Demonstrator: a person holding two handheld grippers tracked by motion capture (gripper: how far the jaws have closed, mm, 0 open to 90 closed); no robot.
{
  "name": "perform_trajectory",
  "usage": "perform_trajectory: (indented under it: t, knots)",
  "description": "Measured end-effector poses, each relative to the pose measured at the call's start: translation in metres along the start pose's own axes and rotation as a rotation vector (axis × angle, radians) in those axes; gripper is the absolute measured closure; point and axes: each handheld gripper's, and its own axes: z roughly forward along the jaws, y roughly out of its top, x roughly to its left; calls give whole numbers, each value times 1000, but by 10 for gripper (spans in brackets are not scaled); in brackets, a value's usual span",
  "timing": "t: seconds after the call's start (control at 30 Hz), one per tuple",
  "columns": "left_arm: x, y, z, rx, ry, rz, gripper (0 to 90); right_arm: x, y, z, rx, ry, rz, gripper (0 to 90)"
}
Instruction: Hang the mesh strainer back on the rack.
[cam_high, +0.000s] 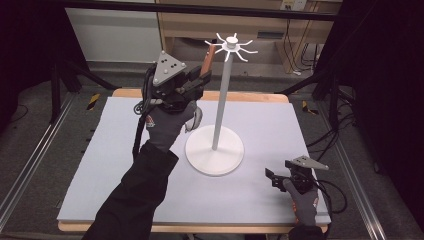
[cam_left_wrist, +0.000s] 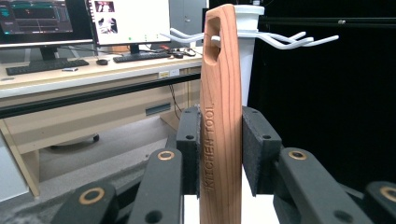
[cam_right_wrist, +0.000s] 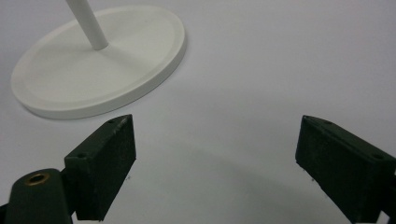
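The grey table (cam_high: 100, 165) carried a white hook stand (cam_high: 215, 155) at its centre. The left gripper (cam_high: 204, 70), raised near the far edge, clamped a reddish wooden utensil handle (cam_left_wrist: 219, 116) engraved "KITCHEN TOOL", its slotted end at the stand's hooks (cam_left_wrist: 280, 41). The right gripper (cam_high: 272, 176) rested at the near right corner, jaws wide, gripping nothing

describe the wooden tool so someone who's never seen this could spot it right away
Find the white stand with hooks on the grey table mat. By its hooks, the left hand-held gripper clamps a slim wooden handle upright. It is the only wooden piece, stamped KITCHEN TOOL, with a slot at its top.
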Motion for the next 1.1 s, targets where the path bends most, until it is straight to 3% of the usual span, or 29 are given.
perform_trajectory:
  t: [0.23,0.6,1.1]
  knots:
    - [-3,-1,6,28,5,18,701,0,0,0,0,0,-2,127]
    - [-1,-4,6,19,5,10,690,0,0,0,-3,-1,1,127]
    - [17,-22,-17,27,-22,16,510,-1,0,0,-2,-2,1,127]
